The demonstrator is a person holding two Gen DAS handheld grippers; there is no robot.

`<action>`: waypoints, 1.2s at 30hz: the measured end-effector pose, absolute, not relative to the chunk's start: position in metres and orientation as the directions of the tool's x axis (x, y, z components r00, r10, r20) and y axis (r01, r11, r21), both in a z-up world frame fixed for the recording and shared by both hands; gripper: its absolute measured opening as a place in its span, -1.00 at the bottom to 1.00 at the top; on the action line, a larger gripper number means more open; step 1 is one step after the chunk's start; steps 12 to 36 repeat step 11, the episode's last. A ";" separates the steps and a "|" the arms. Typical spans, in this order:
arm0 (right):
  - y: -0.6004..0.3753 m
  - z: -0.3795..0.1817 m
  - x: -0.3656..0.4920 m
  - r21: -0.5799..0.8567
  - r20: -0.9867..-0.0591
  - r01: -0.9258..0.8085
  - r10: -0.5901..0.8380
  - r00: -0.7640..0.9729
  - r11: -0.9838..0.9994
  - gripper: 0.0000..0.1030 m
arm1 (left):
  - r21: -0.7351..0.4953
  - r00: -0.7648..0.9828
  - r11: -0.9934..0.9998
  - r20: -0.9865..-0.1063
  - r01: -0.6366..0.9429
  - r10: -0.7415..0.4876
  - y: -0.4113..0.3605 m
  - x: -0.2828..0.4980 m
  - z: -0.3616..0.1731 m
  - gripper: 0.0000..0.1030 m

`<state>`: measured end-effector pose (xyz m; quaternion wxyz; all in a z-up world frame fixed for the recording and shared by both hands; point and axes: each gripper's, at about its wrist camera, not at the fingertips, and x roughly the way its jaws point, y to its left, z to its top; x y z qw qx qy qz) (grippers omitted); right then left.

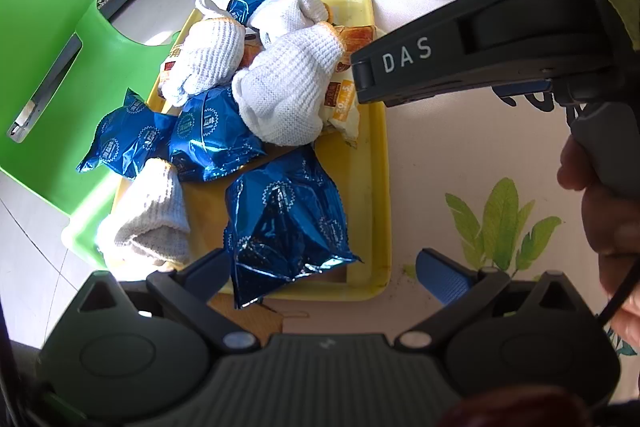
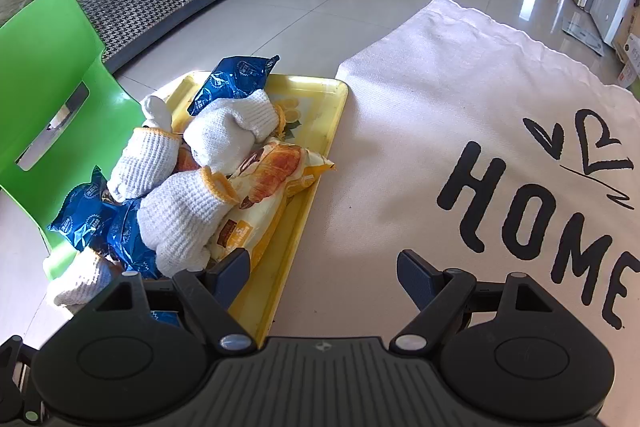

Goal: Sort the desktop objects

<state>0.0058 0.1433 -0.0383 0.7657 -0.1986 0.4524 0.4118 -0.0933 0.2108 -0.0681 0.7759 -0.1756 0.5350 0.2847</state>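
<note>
Gloves (image 1: 280,95) and blue packets (image 1: 288,215) crowd yellow tray (image 1: 380,187).

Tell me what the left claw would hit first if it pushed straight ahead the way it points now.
Most likely the nearest blue snack packet, lying on the yellow tray right ahead of the open left claw. Its lower corner already reaches between the fingers. Depth is hard to judge through the fisheye.

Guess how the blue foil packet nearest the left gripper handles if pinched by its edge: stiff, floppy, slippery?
The nearest blue foil packet looks puffed and creased, so probably light, and it would likely crumple under the pads. Its glossy film suggests a slippery grip. It overhangs the yellow tray rim, so pinching that flat sealed edge may hold better than the body.
</note>
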 end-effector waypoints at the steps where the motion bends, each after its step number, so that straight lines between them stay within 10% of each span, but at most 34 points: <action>1: 0.143 -0.038 0.006 0.068 -0.856 -0.810 0.451 0.252 0.582 0.58 | 0.032 0.265 0.776 -0.930 -0.630 0.253 0.210 -0.093 -0.069 0.99; 36: 0.142 -0.039 0.006 0.075 -0.857 -0.813 0.454 0.243 0.577 0.57 | 0.027 0.267 0.782 -0.932 -0.623 0.245 0.207 -0.088 -0.071 0.99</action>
